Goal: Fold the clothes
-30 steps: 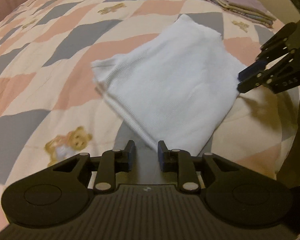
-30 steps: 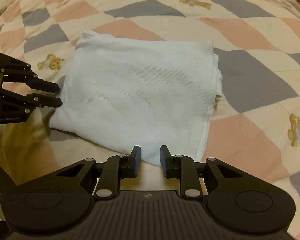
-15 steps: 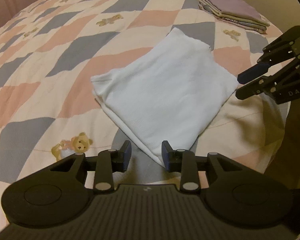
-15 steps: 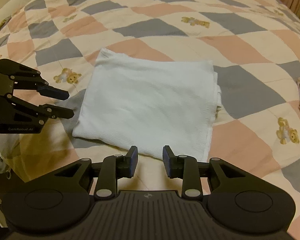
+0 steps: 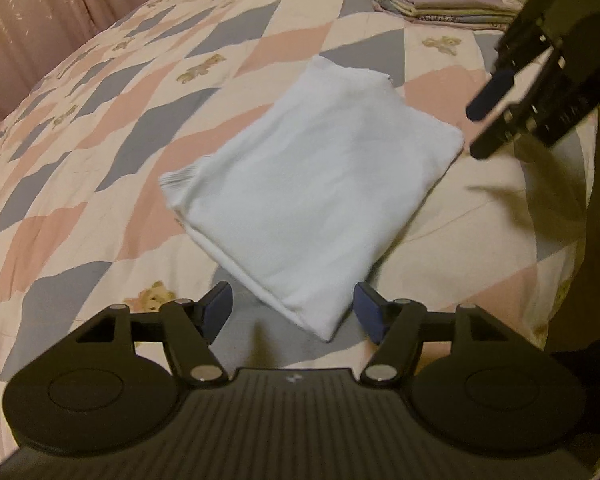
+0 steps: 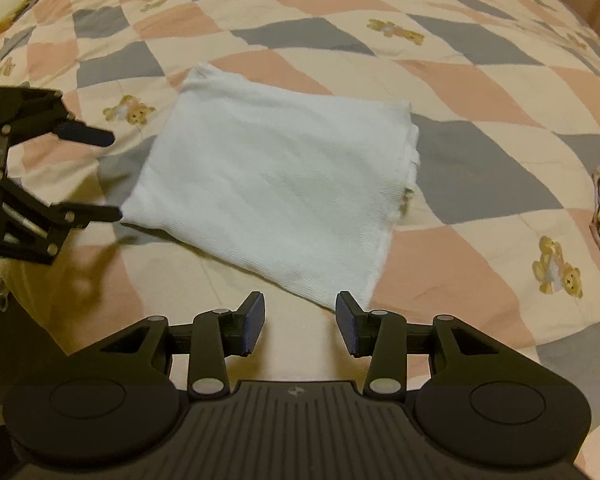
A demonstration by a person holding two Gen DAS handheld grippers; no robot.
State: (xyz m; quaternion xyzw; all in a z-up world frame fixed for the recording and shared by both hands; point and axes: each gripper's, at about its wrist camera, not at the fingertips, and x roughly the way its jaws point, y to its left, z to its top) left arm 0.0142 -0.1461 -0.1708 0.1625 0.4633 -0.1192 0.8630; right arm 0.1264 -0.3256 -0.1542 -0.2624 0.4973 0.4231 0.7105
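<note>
The left gripper [image 5: 292, 310] stands with its jaws spread wide and holds nothing; the near corner of the folded white garment [image 5: 312, 184] lies on the quilt between its blue pads [image 5: 216, 306], a little below them, with no contact that can be made out. The right gripper [image 6: 300, 320] is also parted, somewhat less widely, and empty, its tips just short of the garment's [image 6: 268, 188] near edge. In the left view the right gripper [image 5: 484, 128] hangs by the garment's right corner, its fingers apart; in the right view the left gripper [image 6: 114, 174] sits at the cloth's left corner, its lower finger close to the edge. The garment rests flat as a rough square on the patchwork quilt [image 5: 100, 128] with teddy-bear prints, near the bed's edge. A stack of folded clothes [image 5: 440, 0] lies well beyond it, and a pink curtain [image 5: 32, 20] hangs behind the bed. Half a second ago both pairs of jaws were narrow; they have since opened, and both tools have drawn back and up from the cloth, which has kept its place.
</note>
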